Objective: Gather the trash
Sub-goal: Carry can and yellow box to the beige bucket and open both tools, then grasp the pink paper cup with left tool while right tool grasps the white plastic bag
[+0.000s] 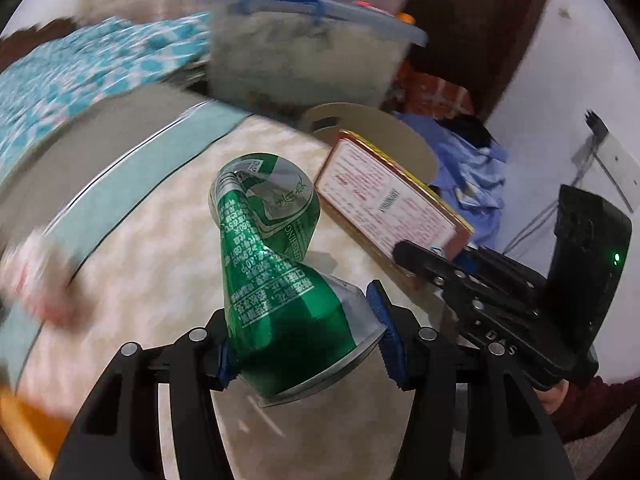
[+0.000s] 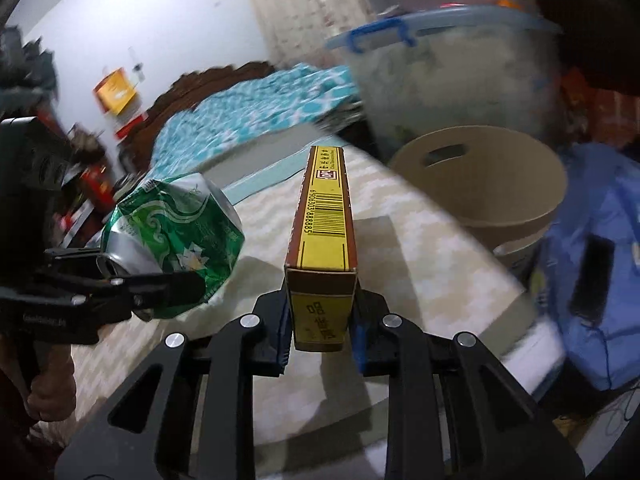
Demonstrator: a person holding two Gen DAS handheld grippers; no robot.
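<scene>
A crushed green drink can [image 1: 272, 264] sticks out from my left gripper [image 1: 304, 344], whose blue pads press on its lower end above the cream patterned tabletop [image 1: 160, 248]. My right gripper [image 2: 322, 332] is shut on a flat yellow and brown box [image 2: 326, 216], held on edge with the barcode side up. In the left wrist view that box [image 1: 392, 204] is to the right of the can. In the right wrist view the can [image 2: 176, 232] hangs at the left. A tan round bin [image 2: 500, 200] stands beyond the table's far right edge, ahead of the box.
A clear storage tub with a blue lid [image 2: 452, 80] stands behind the bin. A blue cloth bundle [image 2: 592, 280] lies to the right of the table. A bed with a teal patterned blanket [image 2: 248, 108] is at the back left.
</scene>
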